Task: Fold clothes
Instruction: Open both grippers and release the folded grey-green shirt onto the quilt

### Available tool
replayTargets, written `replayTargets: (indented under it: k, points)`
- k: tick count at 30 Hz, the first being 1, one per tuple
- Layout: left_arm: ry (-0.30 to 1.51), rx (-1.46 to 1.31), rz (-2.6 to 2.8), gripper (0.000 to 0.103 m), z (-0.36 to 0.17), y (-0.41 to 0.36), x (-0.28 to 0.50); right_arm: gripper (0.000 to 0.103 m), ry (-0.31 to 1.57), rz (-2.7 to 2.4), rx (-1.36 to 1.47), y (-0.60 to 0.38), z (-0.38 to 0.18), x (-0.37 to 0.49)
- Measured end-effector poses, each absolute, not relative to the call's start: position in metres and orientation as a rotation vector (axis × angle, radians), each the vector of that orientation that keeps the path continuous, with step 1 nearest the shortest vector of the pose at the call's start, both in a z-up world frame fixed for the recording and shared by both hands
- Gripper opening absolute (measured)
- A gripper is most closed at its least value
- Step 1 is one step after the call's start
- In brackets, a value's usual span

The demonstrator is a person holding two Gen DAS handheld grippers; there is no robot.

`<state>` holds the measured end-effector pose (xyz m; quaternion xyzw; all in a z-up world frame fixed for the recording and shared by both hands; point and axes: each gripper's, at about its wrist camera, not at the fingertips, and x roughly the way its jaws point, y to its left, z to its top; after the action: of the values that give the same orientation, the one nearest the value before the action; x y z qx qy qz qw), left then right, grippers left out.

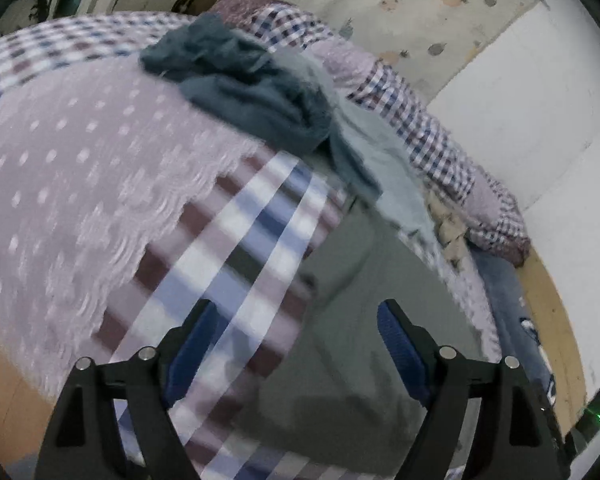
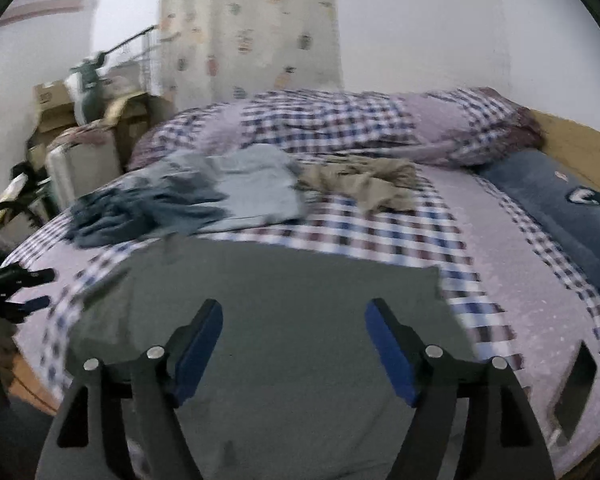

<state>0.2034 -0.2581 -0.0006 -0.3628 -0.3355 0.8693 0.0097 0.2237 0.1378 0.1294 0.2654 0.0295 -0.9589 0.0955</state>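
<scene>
A grey-green garment (image 2: 284,320) lies spread flat on the bed, near its front edge; it also shows in the left wrist view (image 1: 352,344). My right gripper (image 2: 294,320) is open and empty above its middle. My left gripper (image 1: 300,320) is open and empty over the garment's left edge, where it meets the checked bedspread (image 1: 228,248). The left gripper's tips (image 2: 32,288) show at the left edge of the right wrist view. A crumpled dark blue garment (image 1: 244,80) and a light grey one (image 1: 364,152) lie farther back on the bed.
A tan crumpled cloth (image 2: 364,180) lies behind the grey clothes. A checked duvet (image 2: 340,128) is bunched at the bed's far side. A blue pillow (image 2: 560,208) lies by the wooden bed frame (image 2: 572,144). Boxes and a suitcase (image 2: 80,160) stand at the left.
</scene>
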Motion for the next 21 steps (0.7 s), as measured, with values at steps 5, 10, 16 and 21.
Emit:
replayTargets:
  k: [5,10,16,21]
  points:
    - [-1.061,-1.144,2.698,0.085,-0.018,-0.253,0.219,0.082,0.197,-2.778,0.722,0.095,0.102,0.263]
    - [-0.964,-1.196,2.661,0.085,-0.033,-0.237,0.224,0.082,0.294,-2.636,0.750,0.063,0.077,0.281]
    - [-0.761,-1.250,2.670,0.085,-0.038,-0.218,0.229,0.082,0.265,-2.609,0.753,0.046,0.067,0.290]
    - [-0.524,-1.284,2.729,0.085,-0.037,-0.199,0.229,0.083,0.195,-2.585,0.810,0.045,0.053,0.287]
